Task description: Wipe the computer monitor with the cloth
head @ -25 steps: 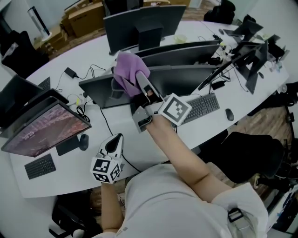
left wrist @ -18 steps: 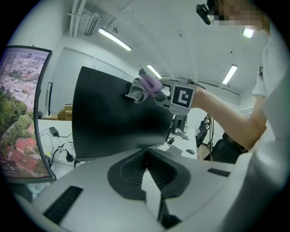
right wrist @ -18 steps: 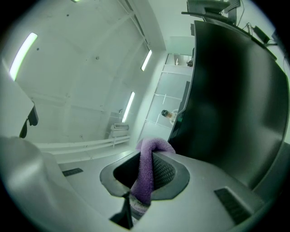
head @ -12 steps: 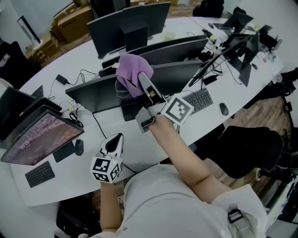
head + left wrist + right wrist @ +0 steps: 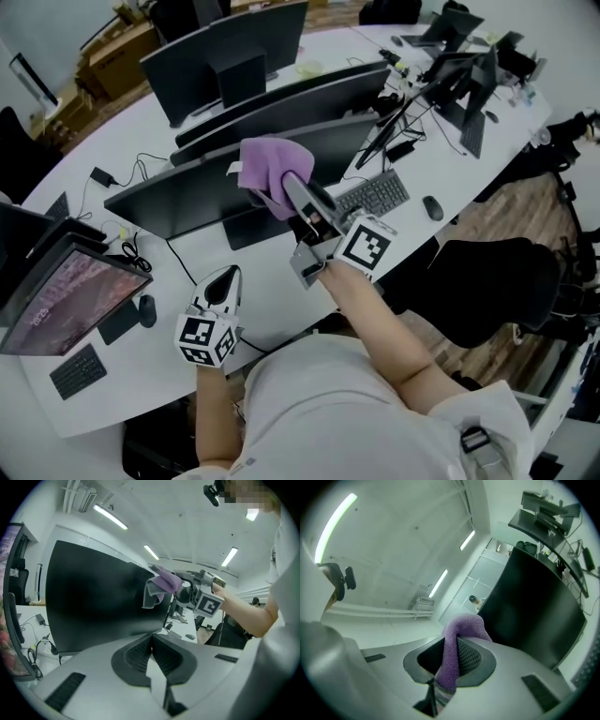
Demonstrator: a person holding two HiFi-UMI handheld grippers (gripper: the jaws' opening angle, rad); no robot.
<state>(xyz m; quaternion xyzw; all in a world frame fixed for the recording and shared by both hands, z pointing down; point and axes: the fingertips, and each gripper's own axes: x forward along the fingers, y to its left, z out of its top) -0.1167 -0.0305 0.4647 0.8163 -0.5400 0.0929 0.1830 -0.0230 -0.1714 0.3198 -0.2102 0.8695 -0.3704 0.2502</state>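
An office; long white desk (image 5: 145,127) crowded with monitors (image 5: 187,197), keyboards (image 5: 375,194); swivel chair (image 5: 487,281).

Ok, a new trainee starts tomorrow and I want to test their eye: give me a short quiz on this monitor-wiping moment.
1. True or false: the left tongs are shut and hold nothing.
2. Which holds the purple cloth? A) right tongs B) left tongs C) neither
3. In one word: is the monitor nearest the cloth lit or dark?
Key: 1 true; 2 A; 3 dark.
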